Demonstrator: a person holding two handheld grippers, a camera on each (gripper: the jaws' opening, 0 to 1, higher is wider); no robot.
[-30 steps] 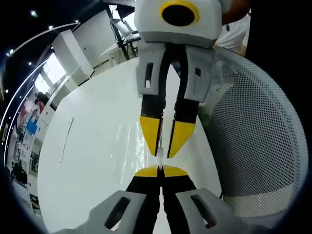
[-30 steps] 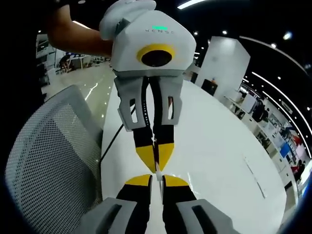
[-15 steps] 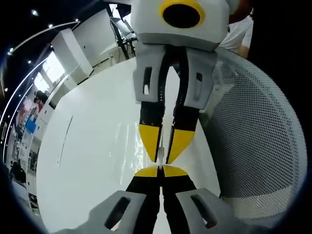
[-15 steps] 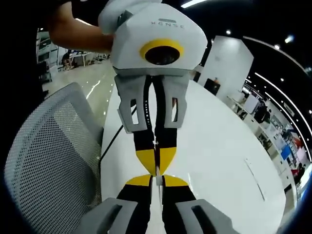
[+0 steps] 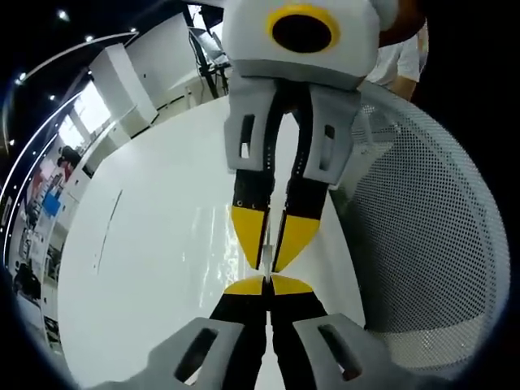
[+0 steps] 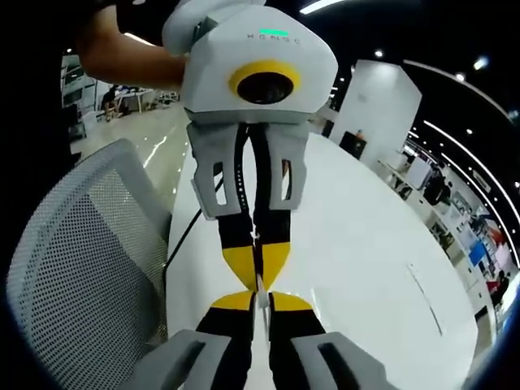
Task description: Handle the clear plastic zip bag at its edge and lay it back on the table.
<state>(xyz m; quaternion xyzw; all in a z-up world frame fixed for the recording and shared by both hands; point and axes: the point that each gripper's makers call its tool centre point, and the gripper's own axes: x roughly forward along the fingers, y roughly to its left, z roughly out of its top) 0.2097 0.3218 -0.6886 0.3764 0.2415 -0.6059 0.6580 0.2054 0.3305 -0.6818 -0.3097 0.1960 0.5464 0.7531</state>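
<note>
Overhead lights [image 6: 325,6] are shining from a dark ceiling in both views, showing as strips and small dots. They are glaring off the glossy white tabletop [image 5: 154,244], which is reading very bright, nearly washed out, with streaky reflections near the jaws. The fisheye lens is bending straight lines into curves toward the edges, and the far room is looking small and soft. Near parts are staying sharp; shadows are faint.
</note>
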